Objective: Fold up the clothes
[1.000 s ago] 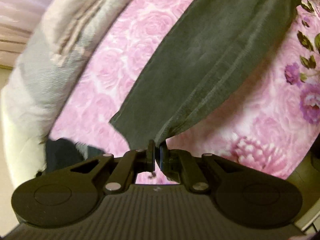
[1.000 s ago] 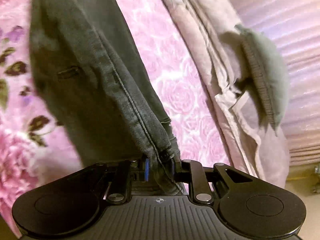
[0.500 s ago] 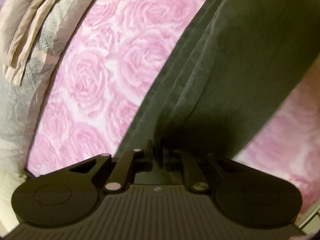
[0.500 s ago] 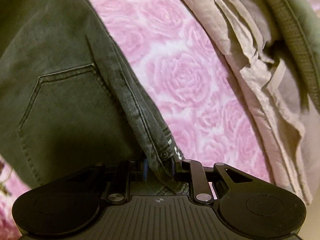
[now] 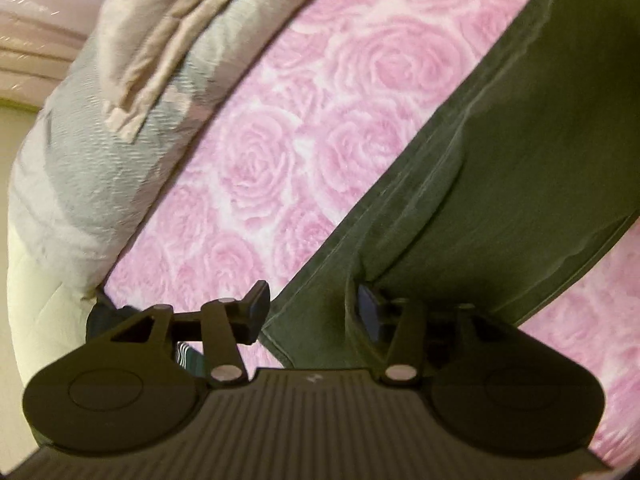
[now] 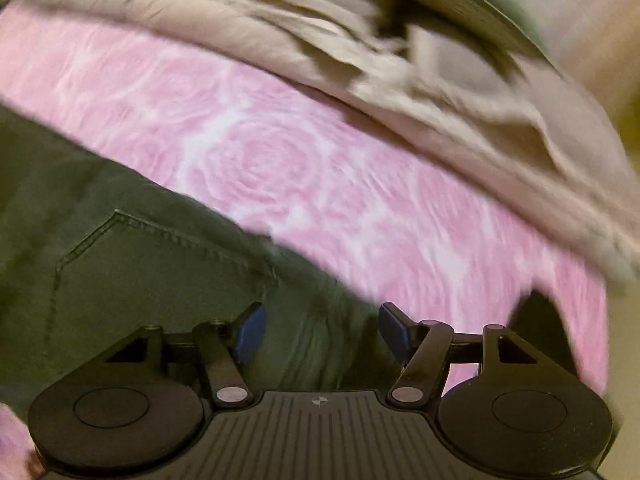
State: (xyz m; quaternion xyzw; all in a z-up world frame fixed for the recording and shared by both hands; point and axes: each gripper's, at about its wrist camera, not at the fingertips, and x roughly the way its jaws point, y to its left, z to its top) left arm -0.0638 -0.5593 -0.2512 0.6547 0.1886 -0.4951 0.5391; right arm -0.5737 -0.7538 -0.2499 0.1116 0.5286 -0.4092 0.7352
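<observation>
My left claw (image 5: 310, 312) has just opened up, and so has my right claw (image 6: 318, 332). The dark jeans (image 5: 500, 184) lie flat on the pink rose bed (image 5: 288, 152), cloth between my open fingers but not pinched

Both grippers, left (image 5: 310, 310) and right (image 6: 320, 330), just opened their jaws.
</observation>
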